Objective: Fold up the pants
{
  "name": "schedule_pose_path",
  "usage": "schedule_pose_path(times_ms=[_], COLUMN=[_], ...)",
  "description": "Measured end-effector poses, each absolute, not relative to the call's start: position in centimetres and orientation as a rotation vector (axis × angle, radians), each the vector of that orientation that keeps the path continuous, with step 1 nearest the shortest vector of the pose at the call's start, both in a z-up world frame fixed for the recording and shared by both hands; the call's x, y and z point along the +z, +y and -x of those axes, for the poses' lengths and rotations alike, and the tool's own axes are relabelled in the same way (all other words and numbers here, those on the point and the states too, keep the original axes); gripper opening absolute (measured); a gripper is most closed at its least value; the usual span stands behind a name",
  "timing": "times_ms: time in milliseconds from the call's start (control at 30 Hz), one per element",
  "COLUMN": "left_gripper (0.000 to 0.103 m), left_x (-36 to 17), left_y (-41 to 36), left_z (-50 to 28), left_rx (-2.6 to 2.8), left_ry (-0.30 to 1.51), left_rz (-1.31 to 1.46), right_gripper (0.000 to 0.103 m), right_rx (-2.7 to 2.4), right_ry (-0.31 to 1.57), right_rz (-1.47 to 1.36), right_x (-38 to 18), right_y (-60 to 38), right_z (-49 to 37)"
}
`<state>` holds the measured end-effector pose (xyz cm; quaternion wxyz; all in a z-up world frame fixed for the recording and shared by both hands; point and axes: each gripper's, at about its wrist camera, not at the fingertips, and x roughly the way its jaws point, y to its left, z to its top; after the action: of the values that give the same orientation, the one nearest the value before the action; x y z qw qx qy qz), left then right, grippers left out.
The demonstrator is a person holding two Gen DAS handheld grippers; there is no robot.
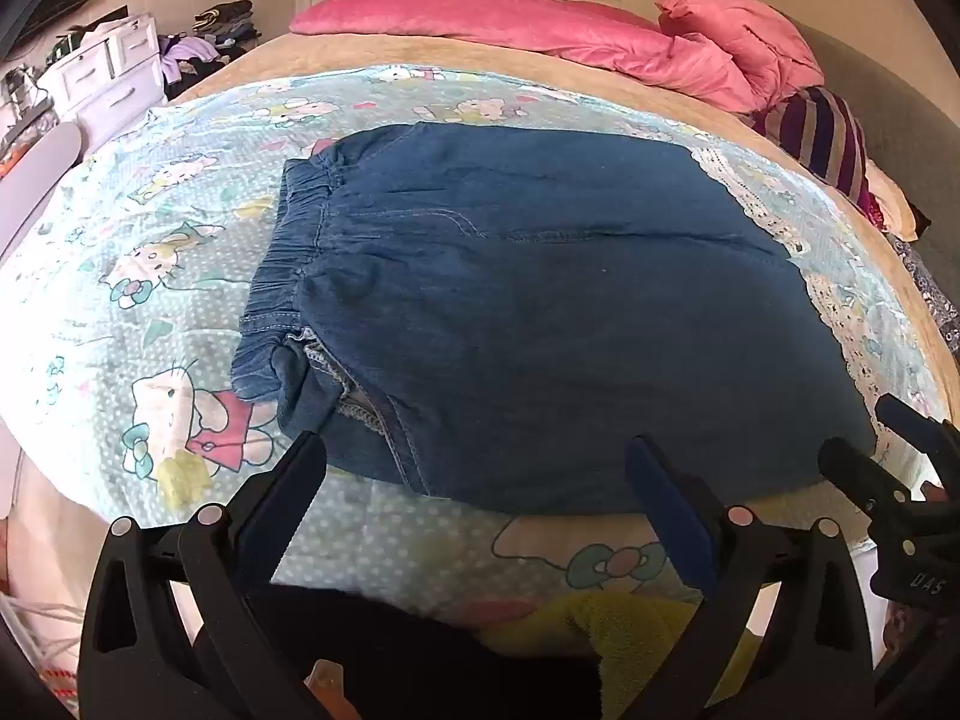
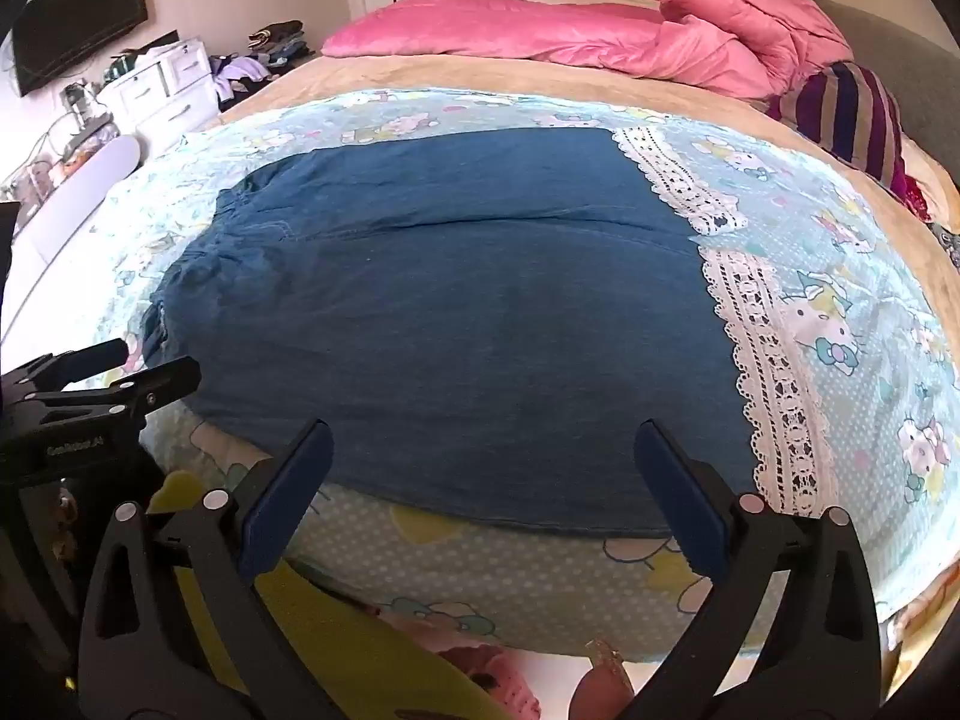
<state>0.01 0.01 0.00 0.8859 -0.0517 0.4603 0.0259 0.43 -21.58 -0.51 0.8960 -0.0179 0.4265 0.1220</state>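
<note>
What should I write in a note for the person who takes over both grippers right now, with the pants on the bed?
Left gripper: open, empty, at the near edge of the pants, close to the waistband.
Right gripper: open, empty, at the same near edge, closer to the lace hems.
Pants: lying flat on the cartoon blanket, waistband to the left, legs side by side.
Done: spread out; no finished fold shows.
Left: probably grip the near edge and fold.

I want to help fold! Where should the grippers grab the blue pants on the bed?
Grab the near edge of the blue pants, coming from the front. It lies flat, closest to both open grippers: left gripper near the elastic waistband, right gripper near the lace hem.
</note>
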Motion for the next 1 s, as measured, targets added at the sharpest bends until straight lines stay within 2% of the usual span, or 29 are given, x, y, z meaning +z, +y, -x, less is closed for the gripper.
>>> schedule_pose_path(times_ms=[1000], left_gripper=[0.099], left_x=[0.63], left_y=[0.25], left_z=[0.25], left_rx=[0.062], left_ry=[0.943], left_rz=[0.114], right_gripper=[0.095], right_rx=[0.250], right_ry=[0.862], right_rz=[0.059], right_x=[-0.03], right_y=[-21.07], right_z=[-0.46])
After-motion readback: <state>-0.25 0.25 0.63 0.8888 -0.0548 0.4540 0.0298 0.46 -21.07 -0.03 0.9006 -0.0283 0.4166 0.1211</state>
